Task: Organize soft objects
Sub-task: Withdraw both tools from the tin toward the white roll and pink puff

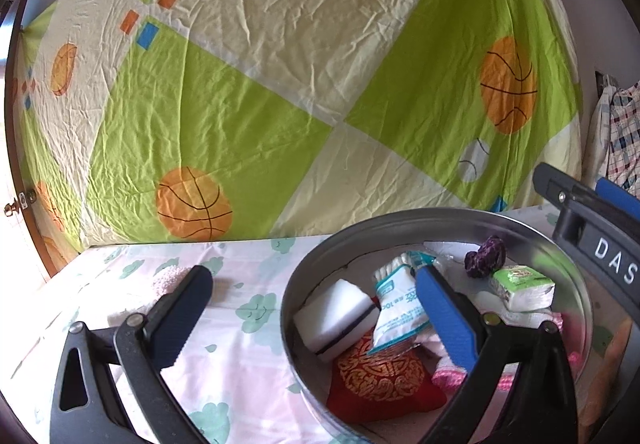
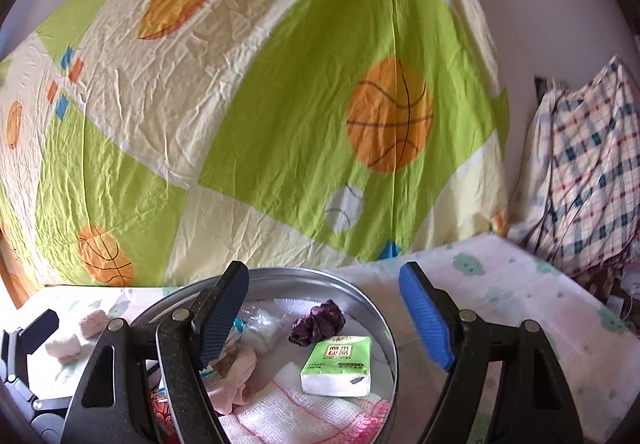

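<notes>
Both claws stood wide open and empty. The left claw straddled the left rim of the round metal tin on the surface. The right claw straddled its right rim. A tissue pack lay inside, near the right wall.

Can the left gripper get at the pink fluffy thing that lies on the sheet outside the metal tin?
Probably yes. The left gripper is open and empty, and the pink fluffy thing lies just beyond its left finger, outside the metal tin, on bare sheet with nothing between. It would need to swing slightly left.
</notes>
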`<state>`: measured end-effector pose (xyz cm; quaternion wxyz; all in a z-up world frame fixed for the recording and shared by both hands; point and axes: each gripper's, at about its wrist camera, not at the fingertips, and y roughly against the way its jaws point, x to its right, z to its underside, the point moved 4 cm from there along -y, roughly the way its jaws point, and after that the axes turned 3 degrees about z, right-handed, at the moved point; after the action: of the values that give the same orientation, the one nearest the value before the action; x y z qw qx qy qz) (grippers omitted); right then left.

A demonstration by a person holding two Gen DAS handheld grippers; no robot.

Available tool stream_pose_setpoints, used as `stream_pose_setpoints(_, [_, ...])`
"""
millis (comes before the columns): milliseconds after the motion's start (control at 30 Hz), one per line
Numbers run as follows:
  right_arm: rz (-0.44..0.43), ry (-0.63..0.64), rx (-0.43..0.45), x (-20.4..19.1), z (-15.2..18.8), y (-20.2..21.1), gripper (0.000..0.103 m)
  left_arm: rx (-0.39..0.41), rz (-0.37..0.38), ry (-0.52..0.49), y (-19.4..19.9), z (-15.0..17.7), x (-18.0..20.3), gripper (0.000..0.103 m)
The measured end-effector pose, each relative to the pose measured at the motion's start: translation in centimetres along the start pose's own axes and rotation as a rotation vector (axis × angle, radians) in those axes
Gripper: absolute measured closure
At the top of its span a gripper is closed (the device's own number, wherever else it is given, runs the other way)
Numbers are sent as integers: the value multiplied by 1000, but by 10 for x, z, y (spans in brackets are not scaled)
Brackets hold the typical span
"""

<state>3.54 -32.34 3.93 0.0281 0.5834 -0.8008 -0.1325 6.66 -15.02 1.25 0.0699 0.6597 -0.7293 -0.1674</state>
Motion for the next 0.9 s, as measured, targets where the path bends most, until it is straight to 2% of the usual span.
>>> stream_pose_setpoints(133, [57,9,48,-1,3,9,23,4,-12,29,3,6,-16,0])
stream_pose_setpoints(233, [80,-49,61,4,8,13,23,24,-24,53,7,11,-27,0])
stream_pose_setpoints(367, [82,-65,42,-1,15,15,23,15,-32,62,5,18,-36,0])
stream_pose_setpoints(567, [91,-29,23,-11,27,22,23,7,6,139,6,22,-51,0])
stream_pose_setpoints(700, [96,-27,20,-16,32,30,23,-4,14,133,6,24,-54,0])
stream_pose_setpoints(900, [127,-33,73,-22,33,51,23,-8,19,128,9,26,-61,0])
